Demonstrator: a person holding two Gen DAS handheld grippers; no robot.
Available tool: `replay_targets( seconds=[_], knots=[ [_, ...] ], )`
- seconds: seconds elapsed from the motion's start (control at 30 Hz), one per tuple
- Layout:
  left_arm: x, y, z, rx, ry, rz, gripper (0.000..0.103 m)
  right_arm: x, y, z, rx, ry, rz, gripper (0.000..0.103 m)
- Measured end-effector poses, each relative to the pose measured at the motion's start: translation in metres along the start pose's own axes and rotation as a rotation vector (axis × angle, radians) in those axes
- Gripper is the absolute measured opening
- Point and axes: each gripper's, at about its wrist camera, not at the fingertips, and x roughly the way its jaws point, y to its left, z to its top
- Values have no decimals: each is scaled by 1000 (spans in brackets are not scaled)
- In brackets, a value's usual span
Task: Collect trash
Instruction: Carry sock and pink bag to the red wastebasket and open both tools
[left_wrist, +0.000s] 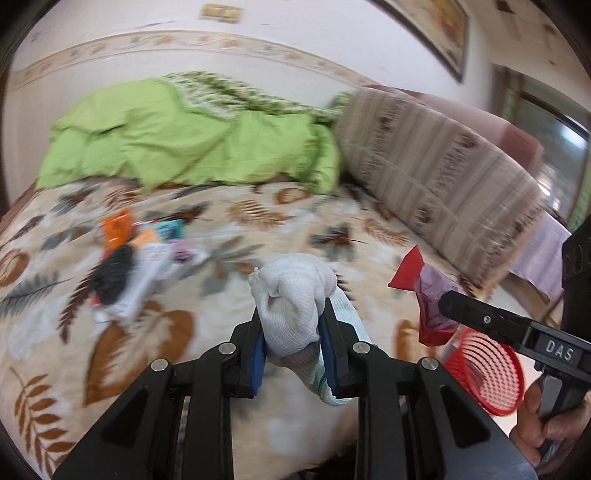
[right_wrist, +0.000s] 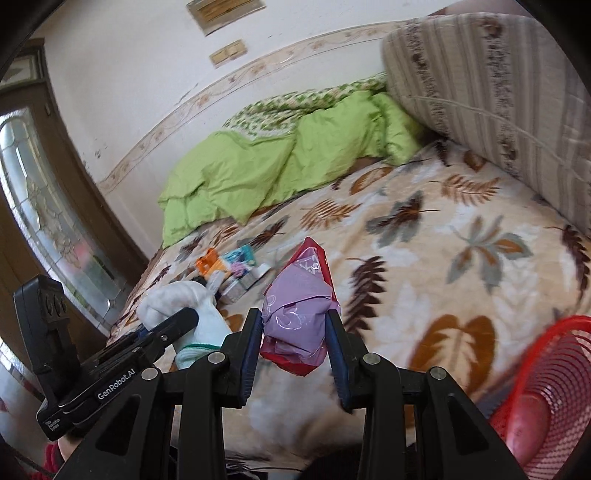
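Note:
My left gripper (left_wrist: 293, 332) is shut on a bunched white knit glove (left_wrist: 291, 291), held above the leaf-patterned bedspread (left_wrist: 258, 218). In the right wrist view the same white glove (right_wrist: 173, 299) shows at the lower left with the left gripper (right_wrist: 173, 325) on it. My right gripper (right_wrist: 295, 332) is shut on a crumpled purple and red wrapper (right_wrist: 297, 306); the left wrist view has that wrapper (left_wrist: 430, 291) at the right. A red mesh basket (right_wrist: 554, 373) stands at the lower right, seen as the red basket (left_wrist: 487, 373) below the right gripper. A pile of trash (left_wrist: 144, 258) lies on the bed.
A green quilt (left_wrist: 177, 136) is heaped at the back of the bed, and a large striped pillow (left_wrist: 436, 173) leans at the right. A hand (left_wrist: 543, 424) grips the right tool's handle. A glazed wooden door (right_wrist: 44, 206) stands left of the bed.

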Motion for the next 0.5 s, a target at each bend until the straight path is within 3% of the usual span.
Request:
replay_targets(
  seconds=[0.33,0.5],
  knots=[
    [23,-122,1,164,80,-234,25,-87,-115,-12,191,-63,-224,36],
    [41,-178,-3,225,138,-335,25,-116,-154,-20,260,-75,-310,36]
  ],
)
